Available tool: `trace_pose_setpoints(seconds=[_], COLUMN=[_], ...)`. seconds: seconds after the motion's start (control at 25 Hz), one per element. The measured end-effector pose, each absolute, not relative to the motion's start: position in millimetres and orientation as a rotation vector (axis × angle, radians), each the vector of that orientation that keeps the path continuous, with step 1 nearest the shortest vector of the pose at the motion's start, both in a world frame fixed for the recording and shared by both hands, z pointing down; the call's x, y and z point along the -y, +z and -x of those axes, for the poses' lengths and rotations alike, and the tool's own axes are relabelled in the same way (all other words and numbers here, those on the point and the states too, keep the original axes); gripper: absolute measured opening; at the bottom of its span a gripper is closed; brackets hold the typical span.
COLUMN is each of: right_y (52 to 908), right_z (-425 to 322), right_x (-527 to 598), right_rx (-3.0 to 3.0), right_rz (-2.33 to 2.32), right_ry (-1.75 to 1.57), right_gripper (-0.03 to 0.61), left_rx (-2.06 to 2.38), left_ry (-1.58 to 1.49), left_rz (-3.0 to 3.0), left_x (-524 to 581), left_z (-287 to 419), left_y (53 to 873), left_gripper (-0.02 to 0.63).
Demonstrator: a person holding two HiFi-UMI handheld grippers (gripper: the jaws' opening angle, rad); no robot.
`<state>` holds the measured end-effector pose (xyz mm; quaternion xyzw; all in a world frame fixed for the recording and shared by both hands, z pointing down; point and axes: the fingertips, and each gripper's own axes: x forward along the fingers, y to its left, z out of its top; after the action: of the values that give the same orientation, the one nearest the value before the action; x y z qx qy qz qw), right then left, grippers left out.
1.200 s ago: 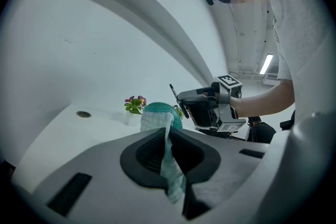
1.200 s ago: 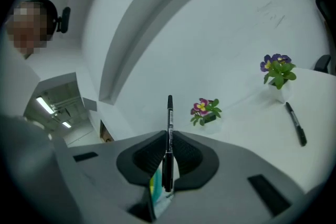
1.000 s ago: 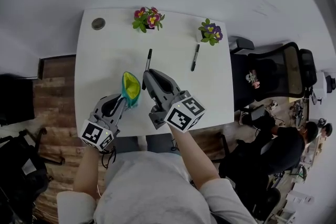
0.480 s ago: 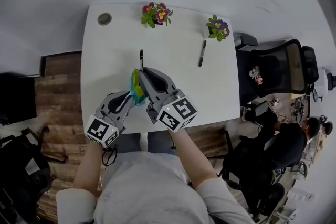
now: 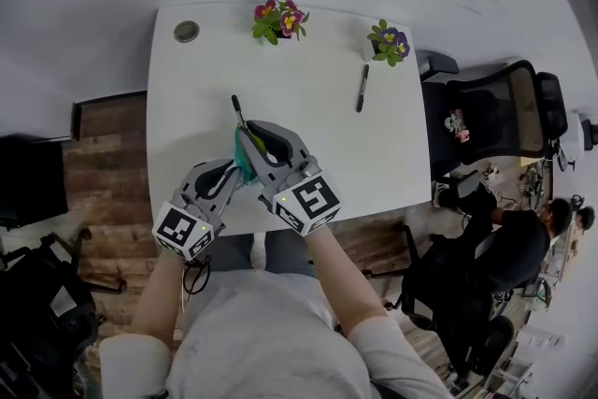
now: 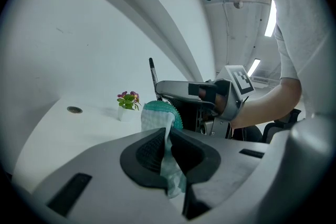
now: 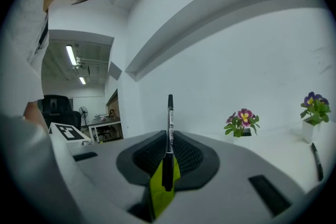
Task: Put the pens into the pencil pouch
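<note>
My left gripper [image 5: 234, 177] is shut on the edge of the teal and yellow pencil pouch [image 5: 243, 162], which it holds just above the white table [image 5: 187, 107]. In the left gripper view the pouch's cloth [image 6: 157, 118] runs up from between the pads. My right gripper [image 5: 250, 143] is shut on a black pen [image 5: 237, 111]. In the right gripper view this pen [image 7: 169, 123] stands upright between the pads, its lower end against the pouch's yellow lining [image 7: 159, 189]. A second black pen [image 5: 362, 89] lies on the table to the right.
Two small pots of flowers [image 5: 278, 18] [image 5: 390, 43] stand along the table's far edge. A round grey cap [image 5: 186, 32] sits at the far left corner. Black office chairs [image 5: 491, 121] and a seated person [image 5: 523, 243] are to the right of the table.
My right gripper has carried the pen left to the pouch and rolled, so the pen now tilts left. The pouch has turned from an open mouth to nearly edge-on.
</note>
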<state>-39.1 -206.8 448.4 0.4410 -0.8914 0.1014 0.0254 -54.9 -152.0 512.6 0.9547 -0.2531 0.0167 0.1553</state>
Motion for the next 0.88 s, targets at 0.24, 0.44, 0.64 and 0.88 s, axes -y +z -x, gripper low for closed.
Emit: trace_pose_setpoints(seconds=[0.24, 0.44, 0.64, 0.88], right_y=[458, 463, 460, 449], right_z=[36, 32, 27, 40], right_x=[199, 194, 195, 213], right_rx=[2.697, 2.674, 2.673, 2.65], right_rz=[-1.34, -1.327, -1.309, -1.201], right_ry=[0.278, 0.294, 0.322, 0.316], right_gripper=[0.055, 0.057, 0.076, 0.141], left_rx=[0.737, 0.732, 0.726, 0.729], left_ry=[0.033, 0.048, 0.057, 0.058], left_rz=[-2.713, -2.73, -2.741, -2.748], left_x=[153, 152, 149, 149], left_z=[59, 59, 58, 57], left_y=[514, 515, 515, 515], left_gripper=[0.043, 0.041, 0.043, 0.043])
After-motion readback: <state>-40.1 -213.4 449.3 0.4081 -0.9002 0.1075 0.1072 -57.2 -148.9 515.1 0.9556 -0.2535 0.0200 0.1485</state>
